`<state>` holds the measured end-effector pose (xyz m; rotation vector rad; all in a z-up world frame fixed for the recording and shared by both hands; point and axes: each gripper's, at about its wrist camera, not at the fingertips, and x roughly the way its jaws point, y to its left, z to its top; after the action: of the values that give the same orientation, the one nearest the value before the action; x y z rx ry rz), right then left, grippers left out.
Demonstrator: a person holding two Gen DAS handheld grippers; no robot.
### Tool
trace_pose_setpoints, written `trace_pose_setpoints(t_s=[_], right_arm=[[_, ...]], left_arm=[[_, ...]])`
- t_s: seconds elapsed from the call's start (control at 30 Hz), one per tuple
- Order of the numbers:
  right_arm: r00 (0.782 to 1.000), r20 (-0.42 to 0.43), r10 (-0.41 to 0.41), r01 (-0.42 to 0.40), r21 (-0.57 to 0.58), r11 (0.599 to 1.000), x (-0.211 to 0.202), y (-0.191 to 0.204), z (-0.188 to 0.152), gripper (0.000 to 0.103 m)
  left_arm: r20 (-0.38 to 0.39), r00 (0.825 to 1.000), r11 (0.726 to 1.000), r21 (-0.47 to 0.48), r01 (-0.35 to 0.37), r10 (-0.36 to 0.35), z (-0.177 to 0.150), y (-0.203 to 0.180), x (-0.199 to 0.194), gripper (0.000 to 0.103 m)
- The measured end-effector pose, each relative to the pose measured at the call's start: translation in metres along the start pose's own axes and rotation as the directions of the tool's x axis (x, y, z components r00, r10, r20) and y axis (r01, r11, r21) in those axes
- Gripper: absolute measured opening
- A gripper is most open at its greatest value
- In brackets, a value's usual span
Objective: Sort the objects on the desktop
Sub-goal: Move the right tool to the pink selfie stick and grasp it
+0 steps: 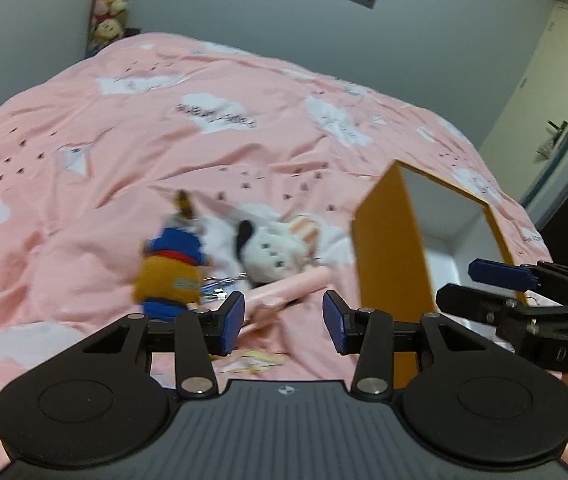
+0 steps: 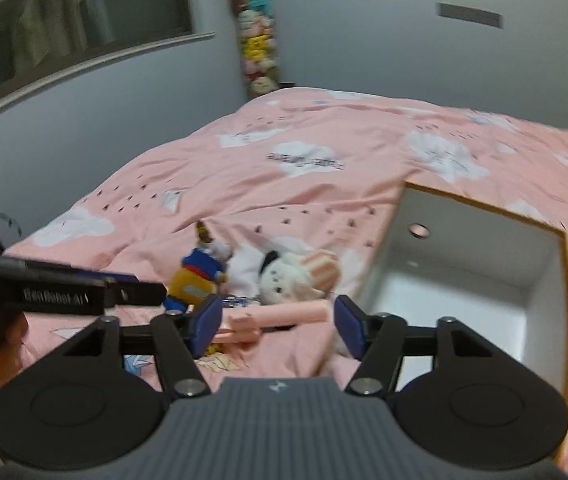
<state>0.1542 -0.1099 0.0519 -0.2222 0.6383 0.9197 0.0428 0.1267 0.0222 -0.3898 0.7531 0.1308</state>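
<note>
On the pink bedspread lie a blue-and-orange plush figure point(image 1: 174, 268) point(image 2: 196, 276), a white plush with a striped ear point(image 1: 280, 250) point(image 2: 296, 274), a pink stick-shaped object point(image 1: 288, 290) point(image 2: 280, 314) and a metal keyring point(image 1: 220, 286). An orange box with a white inside point(image 1: 392, 248) point(image 2: 472, 280) stands open to their right. My left gripper point(image 1: 283, 322) is open and empty, just short of the pink object. My right gripper point(image 2: 278, 326) is open and empty above the same object; it shows in the left wrist view point(image 1: 464, 284) over the box.
The pink bedspread with white clouds point(image 1: 204, 140) point(image 2: 324, 152) fills the middle. A hanging column of plush toys point(image 2: 256, 40) point(image 1: 112, 4) is at the far wall. A door point(image 1: 556, 100) stands at the right. A flat card point(image 2: 220, 364) lies near the bed's front.
</note>
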Motion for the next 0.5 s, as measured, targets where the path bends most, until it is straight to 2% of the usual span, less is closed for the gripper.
trace_pose_setpoints(t_s=[0.17, 0.27, 0.33, 0.4, 0.5], right_arm=[[0.999, -0.042, 0.029, -0.032, -0.087, 0.996, 0.032, 0.022, 0.01, 0.07], [0.996, -0.085, 0.031, -0.048, -0.198, 0.979, 0.052, 0.034, 0.016, 0.07], [0.992, -0.118, 0.032, -0.063, -0.271, 0.96, 0.065, 0.041, 0.018, 0.07], [0.985, -0.171, 0.03, -0.087, -0.34, 0.936, 0.081, 0.047, 0.02, 0.065], [0.961, -0.276, 0.031, -0.159, -0.455, 0.876, 0.11, 0.054, 0.022, 0.06]], left_arm=[[-0.053, 0.997, 0.998, 0.004, -0.055, 0.055, 0.005, 0.024, 0.001, 0.05], [-0.091, 0.991, 0.994, 0.041, -0.099, 0.102, 0.006, 0.032, 0.006, 0.05], [-0.112, 0.987, 0.992, 0.062, -0.111, 0.117, 0.005, 0.035, 0.011, 0.05], [-0.139, 0.984, 0.992, 0.071, -0.105, 0.114, 0.003, 0.039, 0.019, 0.05], [-0.204, 0.975, 0.994, 0.081, -0.077, 0.092, -0.001, 0.043, 0.038, 0.05]])
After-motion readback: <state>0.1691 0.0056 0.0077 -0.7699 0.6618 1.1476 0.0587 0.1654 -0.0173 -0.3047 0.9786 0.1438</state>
